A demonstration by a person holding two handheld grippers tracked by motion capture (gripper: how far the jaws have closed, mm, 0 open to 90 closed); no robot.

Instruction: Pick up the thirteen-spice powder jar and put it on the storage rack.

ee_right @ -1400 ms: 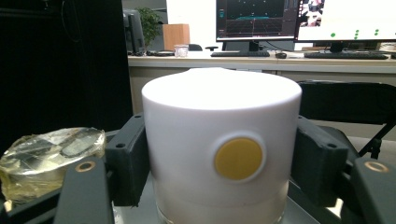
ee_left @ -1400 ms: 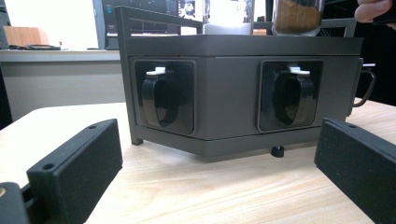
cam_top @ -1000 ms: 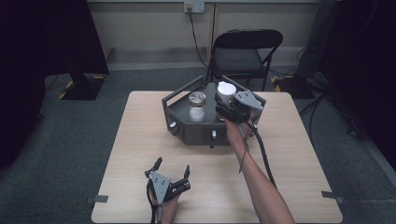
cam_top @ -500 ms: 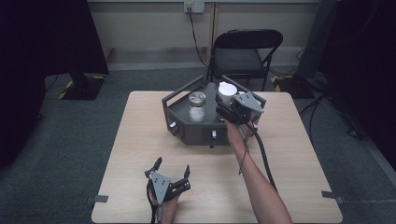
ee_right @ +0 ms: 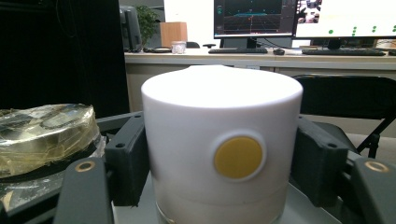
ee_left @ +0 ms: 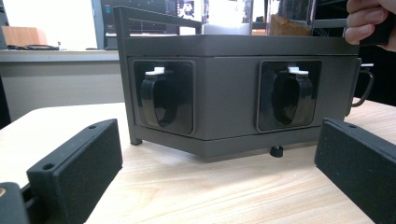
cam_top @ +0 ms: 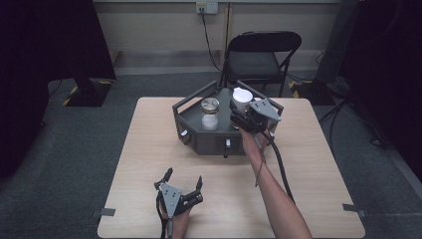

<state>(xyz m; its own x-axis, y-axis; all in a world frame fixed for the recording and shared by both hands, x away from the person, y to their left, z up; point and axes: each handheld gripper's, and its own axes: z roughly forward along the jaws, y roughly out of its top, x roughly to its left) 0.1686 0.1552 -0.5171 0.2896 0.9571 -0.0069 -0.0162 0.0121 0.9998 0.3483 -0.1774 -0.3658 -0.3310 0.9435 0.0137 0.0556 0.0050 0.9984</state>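
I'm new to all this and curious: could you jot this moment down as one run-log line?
right gripper: shut on white jar | left gripper: open, on table | dark tray: holds glass jar

Your forearms are bare, with no sleeves showing. Each hand carries a black two-jaw gripper, the left gripper [cam_top: 183, 180] and the right gripper [cam_top: 242, 117], topped by a grey three-cornered plate with small screws at its corners. Their jaws are blocky black bars with flat, matte pads [ee_left: 84, 172] and round screw holes. A thick black cable [cam_top: 279, 167] trails from the right gripper.
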